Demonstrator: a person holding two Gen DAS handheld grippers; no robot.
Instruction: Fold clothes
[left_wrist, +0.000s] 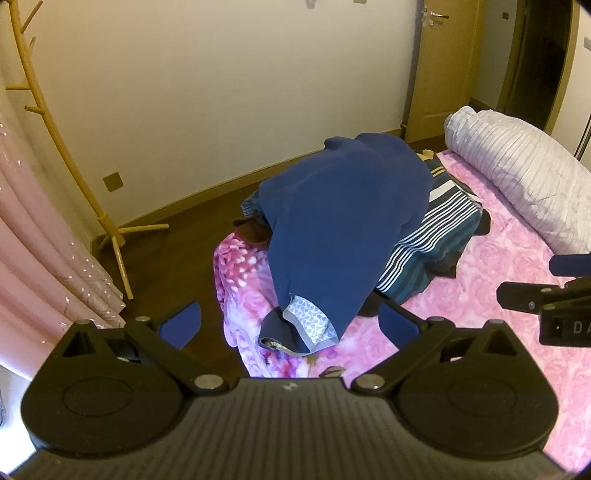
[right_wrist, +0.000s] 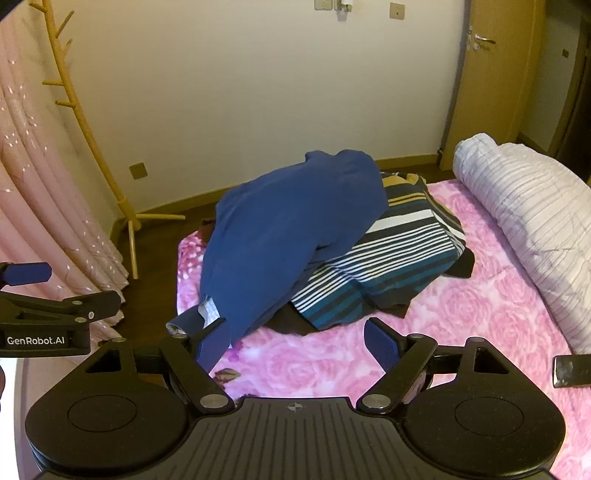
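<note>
A dark blue shirt (left_wrist: 332, 221) with a grey patterned collar end lies draped over a heap of clothes on the pink floral bed (left_wrist: 480, 314). It also shows in the right wrist view (right_wrist: 288, 236). Under it lies a striped teal, white and navy garment (left_wrist: 432, 240), seen too in the right wrist view (right_wrist: 388, 266), with a black piece beneath. My left gripper (left_wrist: 288, 321) is open and empty, just short of the shirt's near end. My right gripper (right_wrist: 299, 347) is open and empty, above the bed before the heap.
A rolled grey-white quilt (right_wrist: 528, 229) lies along the bed's right side. A yellow wooden coat stand (right_wrist: 88, 140) and pink curtains (right_wrist: 40, 206) stand at the left. Dark wood floor lies beyond the bed's left edge. A door (right_wrist: 495, 74) is at the back right.
</note>
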